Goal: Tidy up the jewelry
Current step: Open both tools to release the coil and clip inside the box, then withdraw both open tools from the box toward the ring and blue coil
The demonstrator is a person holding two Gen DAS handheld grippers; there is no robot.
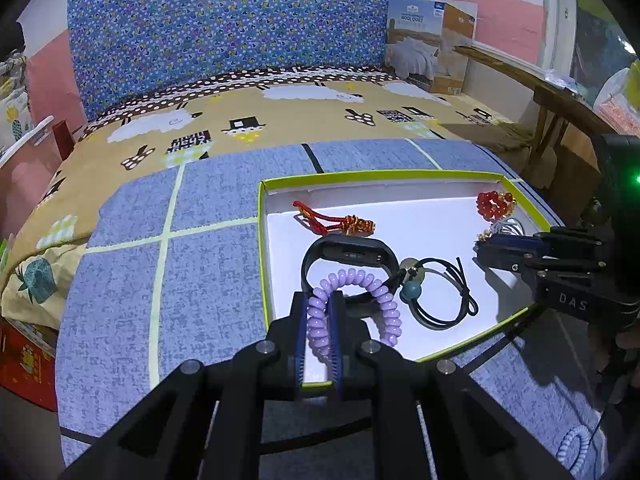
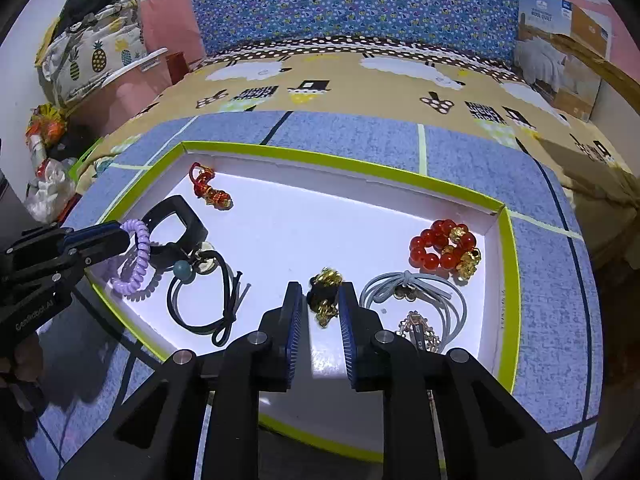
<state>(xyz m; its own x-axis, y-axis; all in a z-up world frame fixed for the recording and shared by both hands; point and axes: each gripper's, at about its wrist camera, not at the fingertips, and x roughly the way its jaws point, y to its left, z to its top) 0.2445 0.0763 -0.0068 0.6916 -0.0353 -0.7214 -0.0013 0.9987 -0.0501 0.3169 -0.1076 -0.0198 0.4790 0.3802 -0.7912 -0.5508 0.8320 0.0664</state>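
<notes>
A: Left gripper (image 1: 320, 312)?
B: Clamped on the purple coil tie (image 1: 352, 300), over the tray's (image 1: 262, 240) 7 o'clock corner.
A: Right gripper (image 2: 319, 304)?
B: Jaws apart, straddling the black-gold charm (image 2: 325, 300), not pinching. Charm runs 12-to-6, dead ahead, right hand nearest.

both grippers angled downward, left gripper (image 1: 320, 320) narrowly parted, right gripper (image 2: 319, 312) wider apart
</notes>
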